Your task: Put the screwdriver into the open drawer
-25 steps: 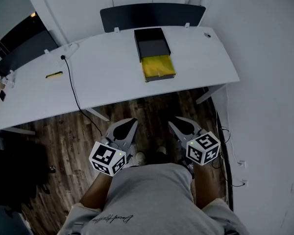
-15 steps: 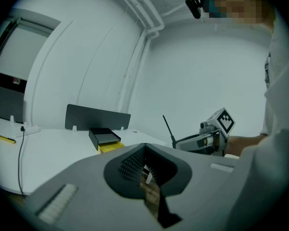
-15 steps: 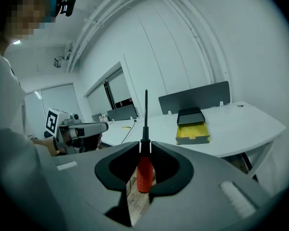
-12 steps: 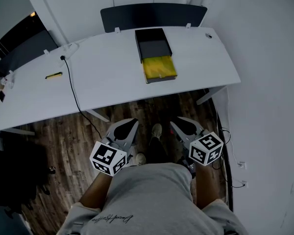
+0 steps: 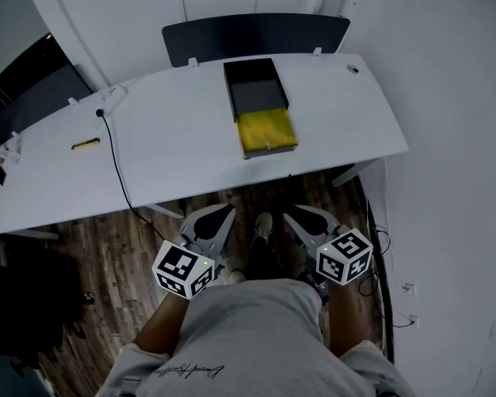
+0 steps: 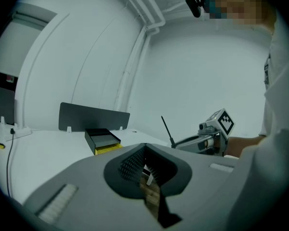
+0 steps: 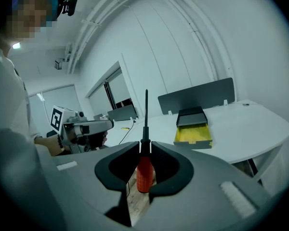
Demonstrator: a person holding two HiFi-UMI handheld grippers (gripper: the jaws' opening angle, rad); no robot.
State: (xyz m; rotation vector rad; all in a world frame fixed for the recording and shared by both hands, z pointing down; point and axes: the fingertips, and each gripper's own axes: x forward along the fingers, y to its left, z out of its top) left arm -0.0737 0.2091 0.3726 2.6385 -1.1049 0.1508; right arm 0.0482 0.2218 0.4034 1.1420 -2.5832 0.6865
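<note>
A screwdriver with a red handle and a thin black shaft stands upright in my right gripper, whose jaws are shut on the handle. From the left gripper view its shaft sticks up at the right. The black drawer unit sits on the white table, with its yellow drawer pulled open toward me. Both grippers hang over the floor in front of the table, well short of the drawer: left gripper, right gripper. My left gripper is shut and holds nothing.
A black cable runs across the table's left half, near a small yellow and black object. A dark panel stands behind the table. The wall is close on the right. A shoe is on the wooden floor between the grippers.
The table and drawer have shifted lower in the head view as I stepped closer; a foot came forward between the grippers. Both grippers advanced a little, grip unchanged.
</note>
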